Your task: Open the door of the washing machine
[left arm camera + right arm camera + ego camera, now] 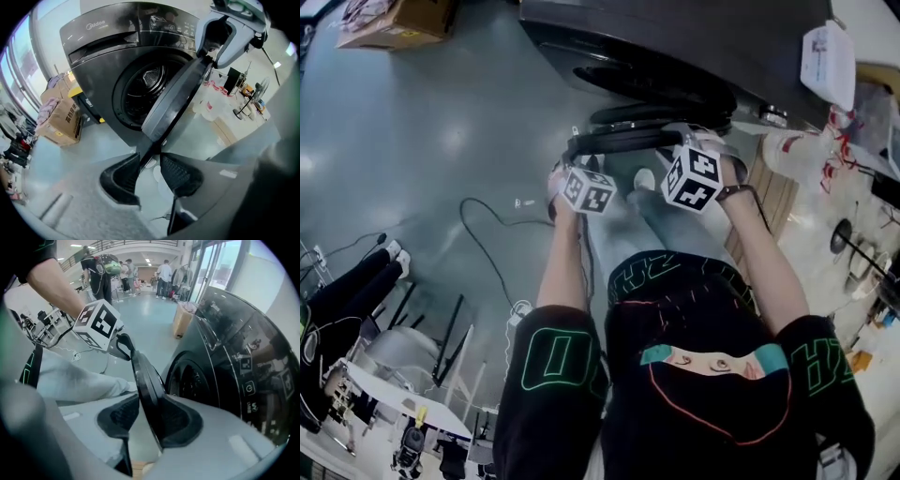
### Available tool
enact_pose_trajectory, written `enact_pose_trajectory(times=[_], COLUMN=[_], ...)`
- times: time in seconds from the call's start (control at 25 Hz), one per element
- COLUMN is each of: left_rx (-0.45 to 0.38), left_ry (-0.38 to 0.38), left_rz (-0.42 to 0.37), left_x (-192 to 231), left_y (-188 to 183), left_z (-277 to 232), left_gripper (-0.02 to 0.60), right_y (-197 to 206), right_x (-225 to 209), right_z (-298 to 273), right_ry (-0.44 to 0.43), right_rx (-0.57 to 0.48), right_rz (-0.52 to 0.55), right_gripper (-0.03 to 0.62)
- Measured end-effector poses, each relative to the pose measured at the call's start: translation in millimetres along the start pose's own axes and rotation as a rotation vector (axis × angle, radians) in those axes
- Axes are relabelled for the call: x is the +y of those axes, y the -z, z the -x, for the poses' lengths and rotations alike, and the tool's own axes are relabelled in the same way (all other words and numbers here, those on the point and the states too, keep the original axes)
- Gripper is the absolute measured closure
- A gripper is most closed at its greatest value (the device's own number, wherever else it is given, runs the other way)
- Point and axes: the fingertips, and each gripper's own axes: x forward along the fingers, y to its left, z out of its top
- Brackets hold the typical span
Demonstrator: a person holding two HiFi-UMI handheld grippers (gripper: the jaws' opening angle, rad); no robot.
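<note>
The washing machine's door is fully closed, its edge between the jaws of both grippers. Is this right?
No: the door is swung partly open, as the left gripper view shows. Its edge is between the jaws of the left gripper and the right gripper.

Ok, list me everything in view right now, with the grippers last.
washing machine: one, dark grey, on the floor, drum showing.
door: one, grey with dark rim, swung partly open.
cardboard box: one, brown, on the floor left of the machine in the left gripper view.
jugs: several, whitish with red, on the floor at the machine's other side.
cable: one, dark, looping on the floor.
bystanders: several, far down the hall.
left gripper: one, black pads, shut on the door's rim.
right gripper: one, black pads, shut on the door's rim.
</note>
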Motion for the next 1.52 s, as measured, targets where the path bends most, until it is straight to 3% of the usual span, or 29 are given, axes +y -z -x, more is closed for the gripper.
enact_pose_trajectory(times=[0.36,0.6,1.04,1.16,1.52], left_rx=[0.041,0.013,0.037,0.066,0.045], left_ry=[-0.058,-0.095,-0.174,-0.205,-0.235], left_rz=[0.142,0.238,0.301,0.351,0.502], left_x=[-61.8,-102.5,-161.3,-198.0,-275.9], left_y=[41.4,59.7,86.2,94.1,97.7], left_z=[20.3,32.8,43.9,49.4,54.5], left_gripper=[0.440,0.446,0.465,0.465,0.472], right_y=[21.4,38.5,62.1,80.1,124.2], right_x=[44.3,66.2,100.2,116.9,139.8], right_z=[9.8,15.7,21.7,27.7,37.8], right_ry=[-0.040,-0.064,-0.066,-0.086,-0.106], right_rx=[-0.050,-0.062,-0.072,-0.060,-0.053], right_rz=[0.156,0.266,0.413,0.466,0.601], right_gripper=[0.441,0.441,0.437,0.435,0.428])
